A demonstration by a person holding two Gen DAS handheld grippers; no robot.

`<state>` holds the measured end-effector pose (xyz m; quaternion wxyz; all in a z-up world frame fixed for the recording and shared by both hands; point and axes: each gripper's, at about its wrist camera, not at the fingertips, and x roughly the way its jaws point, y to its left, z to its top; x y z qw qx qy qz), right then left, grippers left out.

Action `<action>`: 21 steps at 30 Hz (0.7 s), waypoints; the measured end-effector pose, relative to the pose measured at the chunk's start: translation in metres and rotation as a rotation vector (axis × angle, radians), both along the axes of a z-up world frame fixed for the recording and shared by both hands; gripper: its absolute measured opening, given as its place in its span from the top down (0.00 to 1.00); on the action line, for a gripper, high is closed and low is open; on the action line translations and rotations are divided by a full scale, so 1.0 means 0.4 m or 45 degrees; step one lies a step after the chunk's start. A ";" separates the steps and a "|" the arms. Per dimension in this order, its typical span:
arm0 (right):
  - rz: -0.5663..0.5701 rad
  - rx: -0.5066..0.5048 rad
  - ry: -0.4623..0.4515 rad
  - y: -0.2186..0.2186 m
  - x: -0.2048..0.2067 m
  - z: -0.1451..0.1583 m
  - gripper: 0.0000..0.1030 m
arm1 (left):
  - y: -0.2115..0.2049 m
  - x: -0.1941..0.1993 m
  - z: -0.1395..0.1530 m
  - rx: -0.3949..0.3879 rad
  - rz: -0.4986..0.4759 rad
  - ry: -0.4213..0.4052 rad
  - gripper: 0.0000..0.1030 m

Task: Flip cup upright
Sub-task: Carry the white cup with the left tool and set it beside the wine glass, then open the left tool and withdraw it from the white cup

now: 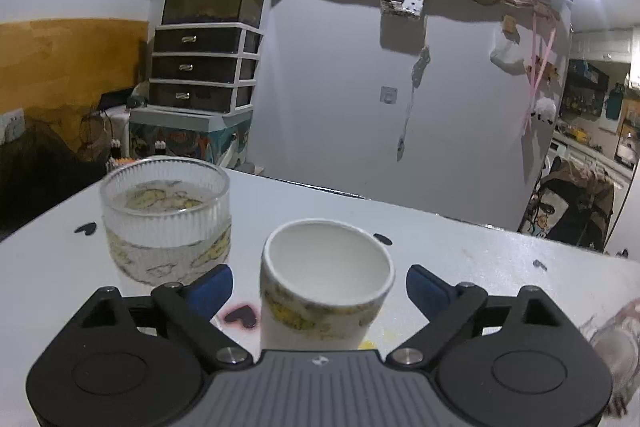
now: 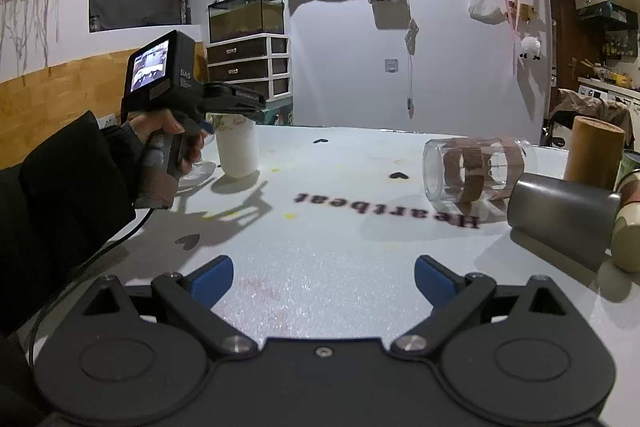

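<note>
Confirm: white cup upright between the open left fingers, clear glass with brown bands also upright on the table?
No. The right wrist view shows the clear glass with brown bands lying on its side. The white cup is upright between the open left gripper fingers.

Bare white tabletop (image 2: 320, 259) is seen ahead of the spread right gripper (image 2: 324, 277); passage on its right is blocked by a clear glass tumbler lying on its side (image 2: 472, 173), a toppled grey cylinder (image 2: 564, 215) and an upright brown tube (image 2: 596, 153)
</note>
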<state>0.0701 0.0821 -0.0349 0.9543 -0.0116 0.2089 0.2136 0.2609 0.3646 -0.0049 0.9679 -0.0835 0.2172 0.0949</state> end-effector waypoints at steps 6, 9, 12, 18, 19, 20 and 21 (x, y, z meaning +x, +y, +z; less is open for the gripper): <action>0.013 0.023 -0.052 -0.007 -0.001 0.034 0.05 | -0.021 -0.113 0.031 0.025 -0.036 -0.030 0.08; 0.014 0.020 -0.086 -0.001 -0.002 0.052 0.04 | -0.044 -0.198 0.061 0.061 -0.059 -0.080 0.05; 0.024 0.016 -0.124 0.004 -0.006 0.073 0.04 | -0.067 -0.286 0.090 0.097 -0.086 -0.122 0.03; 0.020 0.041 -0.178 0.002 -0.023 0.105 0.02 | -0.091 -0.455 0.124 0.127 -0.089 -0.177 0.00; 0.019 0.040 -0.182 0.003 -0.027 0.107 0.02 | -0.093 -0.479 0.125 0.128 -0.087 -0.181 0.00; 0.017 0.038 -0.187 0.002 -0.030 0.109 0.02 | -0.096 -0.500 0.126 0.131 -0.084 -0.183 0.00; 0.015 0.034 -0.190 0.003 -0.034 0.110 0.01 | -0.100 -0.522 0.127 0.134 -0.079 -0.182 0.00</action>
